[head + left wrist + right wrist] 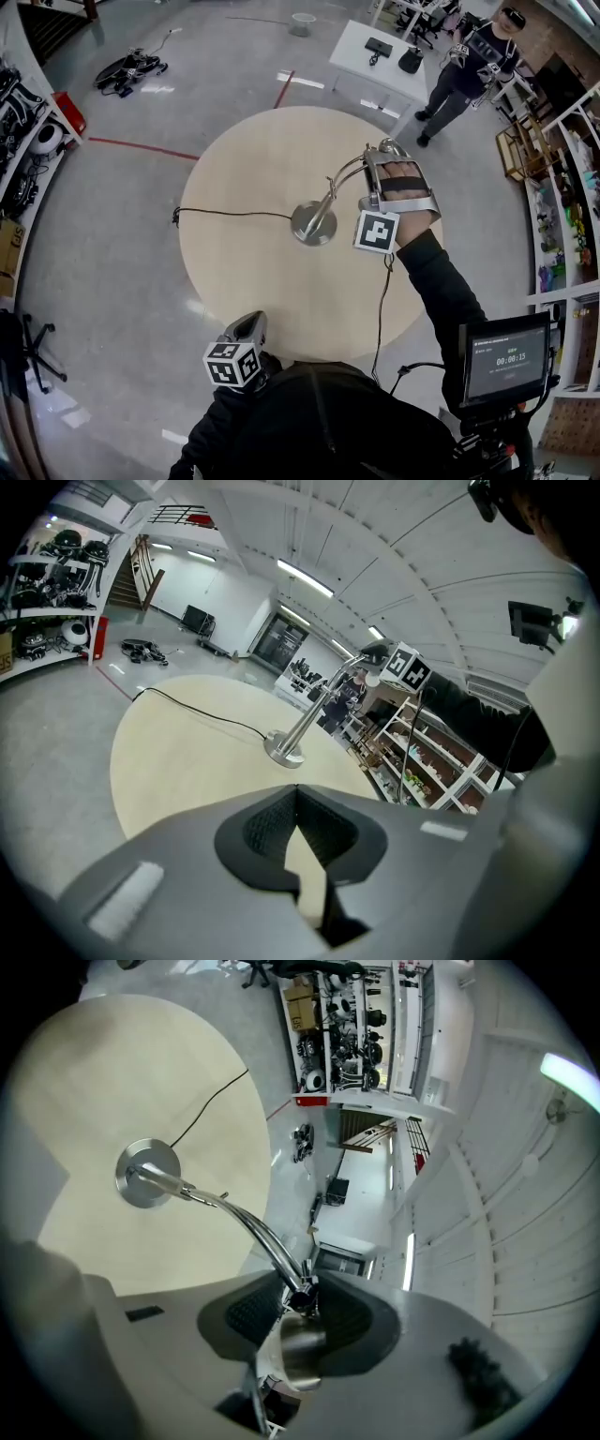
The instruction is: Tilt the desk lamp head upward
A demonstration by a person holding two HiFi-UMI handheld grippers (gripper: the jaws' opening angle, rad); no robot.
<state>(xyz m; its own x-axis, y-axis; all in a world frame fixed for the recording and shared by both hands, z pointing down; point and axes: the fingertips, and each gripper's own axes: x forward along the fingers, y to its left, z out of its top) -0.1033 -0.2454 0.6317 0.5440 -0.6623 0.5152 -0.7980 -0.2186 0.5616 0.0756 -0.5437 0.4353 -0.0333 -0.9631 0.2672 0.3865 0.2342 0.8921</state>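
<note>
A chrome desk lamp stands on the round pale table (253, 169), its base (314, 224) near the middle and its thin arm (342, 173) curving up to the right. My right gripper (387, 150) is at the arm's top end. In the right gripper view the shiny lamp head (300, 1349) sits between the black pads (246, 1314), and my right gripper (298, 1326) is shut on it. My left gripper (251, 324) hangs at the table's near edge, far from the lamp, shut with nothing in it (298, 803). The left gripper view also shows the lamp base (283, 753).
The lamp's black cord (225, 214) runs left off the table. A person (473, 66) stands beside a white table (375, 61) at the back right. Shelves (562, 187) line the right side. A screen (506, 361) is mounted close at the lower right.
</note>
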